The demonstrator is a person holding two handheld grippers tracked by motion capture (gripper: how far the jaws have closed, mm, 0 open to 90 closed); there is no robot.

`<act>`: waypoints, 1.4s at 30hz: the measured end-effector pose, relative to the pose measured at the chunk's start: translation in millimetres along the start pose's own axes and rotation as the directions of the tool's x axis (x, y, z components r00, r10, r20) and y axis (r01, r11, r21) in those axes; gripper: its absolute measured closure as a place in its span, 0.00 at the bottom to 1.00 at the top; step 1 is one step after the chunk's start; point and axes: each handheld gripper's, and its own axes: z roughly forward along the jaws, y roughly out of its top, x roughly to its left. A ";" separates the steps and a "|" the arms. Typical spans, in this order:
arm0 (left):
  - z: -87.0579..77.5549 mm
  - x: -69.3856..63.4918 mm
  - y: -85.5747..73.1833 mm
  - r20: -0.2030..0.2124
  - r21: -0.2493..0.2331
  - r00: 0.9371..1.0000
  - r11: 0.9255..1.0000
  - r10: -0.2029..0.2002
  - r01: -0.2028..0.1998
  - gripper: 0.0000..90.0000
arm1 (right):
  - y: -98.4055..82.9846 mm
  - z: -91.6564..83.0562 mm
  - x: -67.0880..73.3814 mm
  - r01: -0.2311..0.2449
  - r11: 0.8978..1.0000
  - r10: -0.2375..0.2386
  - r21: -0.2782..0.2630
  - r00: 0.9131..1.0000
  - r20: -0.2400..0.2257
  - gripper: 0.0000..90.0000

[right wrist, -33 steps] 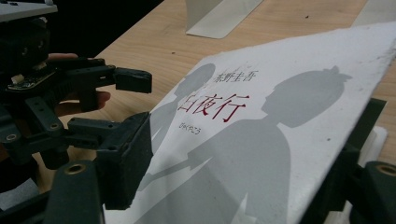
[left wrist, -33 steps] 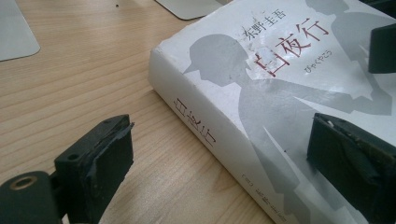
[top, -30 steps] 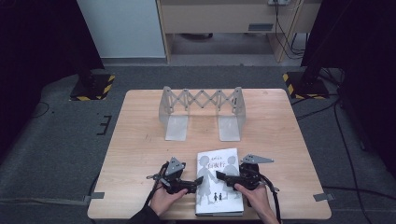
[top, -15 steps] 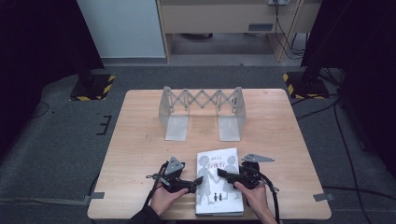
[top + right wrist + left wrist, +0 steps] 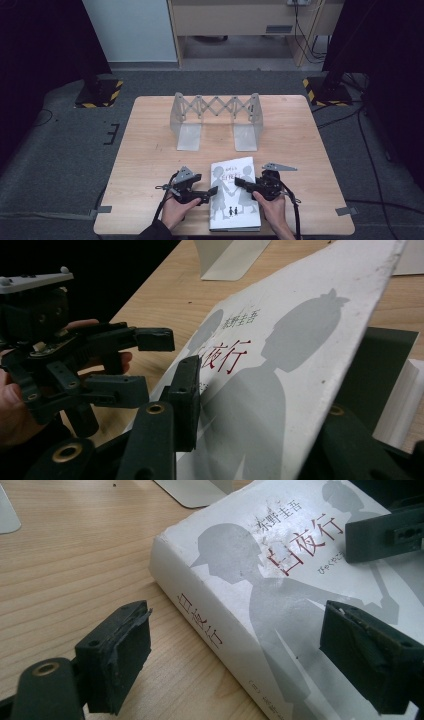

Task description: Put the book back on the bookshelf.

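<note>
Since the earlier frame our right gripper has been closing on the book cover, now pinched and lifted at the table's six o'clock. Our left gripper straddles the spine, released. Next: swing the cover open.

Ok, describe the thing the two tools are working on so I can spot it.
On the wooden table, look at the near edge, in front of the metal folding rack. The white book lies flat there, with grey child silhouettes and red title characters on its cover.
</note>
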 end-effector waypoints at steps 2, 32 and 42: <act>1.9 -1.7 1.0 0.015 0.003 1.000 1.000 0.003 -0.003 0.13 | 1.8 -3.4 2.3 0.000 1.000 -0.001 -0.016 1.000 -0.012 0.73; 9.7 -1.4 -5.5 0.228 0.000 0.968 0.995 -0.100 0.103 0.00 | 5.8 -22.5 8.4 0.056 0.989 -0.077 -0.139 0.986 -0.151 0.85; 14.7 -0.5 -9.2 0.296 0.043 0.943 0.988 -0.153 0.147 0.00 | 6.9 -19.9 6.1 0.051 0.992 -0.071 -0.119 0.983 -0.168 0.84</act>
